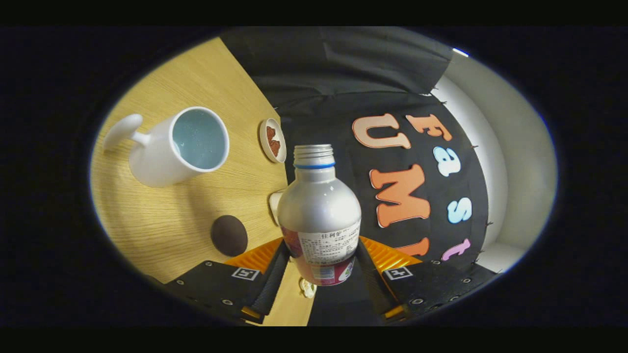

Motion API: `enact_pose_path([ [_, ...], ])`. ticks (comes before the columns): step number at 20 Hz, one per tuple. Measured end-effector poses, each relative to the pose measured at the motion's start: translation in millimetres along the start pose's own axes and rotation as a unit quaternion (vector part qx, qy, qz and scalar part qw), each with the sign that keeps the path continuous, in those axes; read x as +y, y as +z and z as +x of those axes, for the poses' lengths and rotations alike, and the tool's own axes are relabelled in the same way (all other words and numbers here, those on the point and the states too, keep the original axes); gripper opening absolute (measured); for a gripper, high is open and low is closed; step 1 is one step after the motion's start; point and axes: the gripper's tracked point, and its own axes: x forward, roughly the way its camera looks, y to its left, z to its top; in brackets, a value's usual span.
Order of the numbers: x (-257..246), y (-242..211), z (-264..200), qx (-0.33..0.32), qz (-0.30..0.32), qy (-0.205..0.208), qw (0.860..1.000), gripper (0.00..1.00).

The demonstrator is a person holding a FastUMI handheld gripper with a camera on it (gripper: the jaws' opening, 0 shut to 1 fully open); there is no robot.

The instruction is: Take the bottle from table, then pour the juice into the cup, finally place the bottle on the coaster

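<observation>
So the gripper (321, 274) is clamped on the silver bottle (320, 211), both fingers pressed to its labelled lower body. The cap is off, and the bottle's long axis runs straight ahead along the fingers. The white cup (182, 147) is found off to the left beyond the mouth on the wooden table (162, 230), so a leftward tilt seems needed. The dark round coaster (229, 235) lies nearer, just left of the fingers. Label print is too small to be read.
</observation>
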Motion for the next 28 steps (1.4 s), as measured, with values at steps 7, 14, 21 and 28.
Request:
enact_pose_path([
  [7, 5, 3, 5, -0.012, -0.063, -0.010, 0.998, 0.77],
  [14, 7, 11, 9, -0.032, -0.133, -0.029, 0.990, 0.77],
  [21, 1, 11, 9, -0.038, -0.162, -0.035, 0.986, 0.77],
  [28, -7, 14, 11, -0.041, -0.169, -0.037, 0.984, 0.77],
])
